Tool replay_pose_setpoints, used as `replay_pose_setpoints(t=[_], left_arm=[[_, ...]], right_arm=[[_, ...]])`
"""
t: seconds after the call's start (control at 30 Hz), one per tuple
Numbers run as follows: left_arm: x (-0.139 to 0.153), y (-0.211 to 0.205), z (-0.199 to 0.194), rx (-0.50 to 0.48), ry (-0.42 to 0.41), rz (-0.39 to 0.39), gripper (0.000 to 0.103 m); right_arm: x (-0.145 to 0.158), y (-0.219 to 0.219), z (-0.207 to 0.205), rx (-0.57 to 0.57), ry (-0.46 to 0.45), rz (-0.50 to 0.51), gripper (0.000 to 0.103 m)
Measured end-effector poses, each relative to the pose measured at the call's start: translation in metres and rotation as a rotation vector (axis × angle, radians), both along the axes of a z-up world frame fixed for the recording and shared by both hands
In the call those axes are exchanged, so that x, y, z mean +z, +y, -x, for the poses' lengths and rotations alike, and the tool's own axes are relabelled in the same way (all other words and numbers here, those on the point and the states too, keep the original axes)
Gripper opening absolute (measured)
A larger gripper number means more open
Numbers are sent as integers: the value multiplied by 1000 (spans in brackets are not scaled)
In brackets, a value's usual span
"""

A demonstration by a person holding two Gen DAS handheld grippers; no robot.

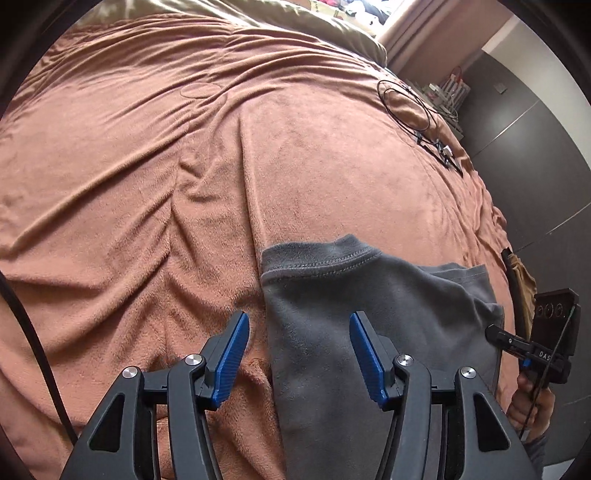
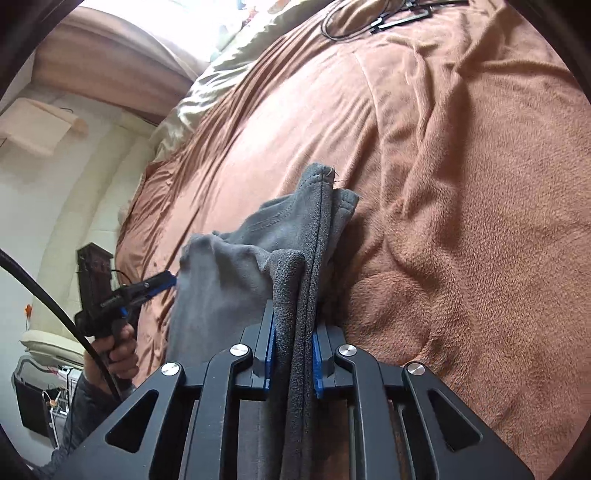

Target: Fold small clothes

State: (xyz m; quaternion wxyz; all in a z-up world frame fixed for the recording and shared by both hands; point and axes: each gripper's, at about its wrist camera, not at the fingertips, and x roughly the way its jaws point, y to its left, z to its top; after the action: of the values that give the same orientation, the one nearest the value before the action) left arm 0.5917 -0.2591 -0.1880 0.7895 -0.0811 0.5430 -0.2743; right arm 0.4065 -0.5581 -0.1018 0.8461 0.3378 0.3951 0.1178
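Observation:
A small grey fleece garment (image 1: 369,295) lies on the brown blanket (image 1: 147,184), its stitched hem toward the far side. My left gripper (image 1: 299,317) hangs open over the garment's left edge, and its blue pads (image 1: 231,362) press on nothing. Folded layers of the grey garment (image 2: 258,258) are clamped upright in my right gripper (image 2: 293,325), which is shut on them. In the right wrist view the left gripper (image 2: 162,282) sits by the cloth's left edge, held by a hand (image 2: 118,350). The right gripper (image 1: 517,343) shows at the garment's right side.
The rumpled brown blanket (image 2: 461,184) covers the bed. Coiled black cables (image 1: 406,107) lie near its far right corner. An olive duvet (image 1: 295,14) lies at the far end. A dark wardrobe (image 1: 517,129) stands to the right. A black cord (image 2: 55,306) hangs at the left.

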Motion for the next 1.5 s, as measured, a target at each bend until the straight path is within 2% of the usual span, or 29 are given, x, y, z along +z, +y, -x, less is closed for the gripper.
replay_pose_setpoints(t=[0.1, 0.17, 0.2, 0.4, 0.47, 0.6, 0.7, 0.73, 0.83, 1.03, 1.3, 1.5], left_arm=[[-9, -3, -1, -18, 34, 25, 59], [-15, -9, -2, -26, 44, -8, 59], [-18, -9, -2, -30, 45, 1, 59], [-27, -6, -11, -11, 67, 102, 58], [-28, -8, -16, 2, 48, 102, 47], [-31, -9, -23, 26, 49, 114, 39], [-26, -10, -21, 31, 28, 82, 20], [-24, -10, -19, 32, 24, 85, 14], [-12, -6, -14, 43, 5, 89, 12], [18, -3, -2, 53, -46, 70, 11], [54, 12, 21, 68, -73, 114, 8], [100, 29, 49, 82, -138, 167, 8]], right_arm=[[-2, 1, 6, 10, -4, 19, 12], [-5, 0, 8, 7, 16, 44, 15], [-7, 0, 7, -3, 33, 48, 16], [-18, -2, -1, 17, 63, -26, 25], [-22, -5, -7, 17, 60, -47, 26], [-22, -6, -20, 20, 53, -36, 26], [-17, -2, -23, 24, 50, 6, 24], [-14, 1, -22, 24, 44, 18, 15], [-3, 10, -14, 20, 23, 56, 11], [34, 37, 0, 27, -34, 142, 10], [70, 67, 31, 33, -81, 216, 10], [97, 76, 67, 26, -146, 223, 10]])
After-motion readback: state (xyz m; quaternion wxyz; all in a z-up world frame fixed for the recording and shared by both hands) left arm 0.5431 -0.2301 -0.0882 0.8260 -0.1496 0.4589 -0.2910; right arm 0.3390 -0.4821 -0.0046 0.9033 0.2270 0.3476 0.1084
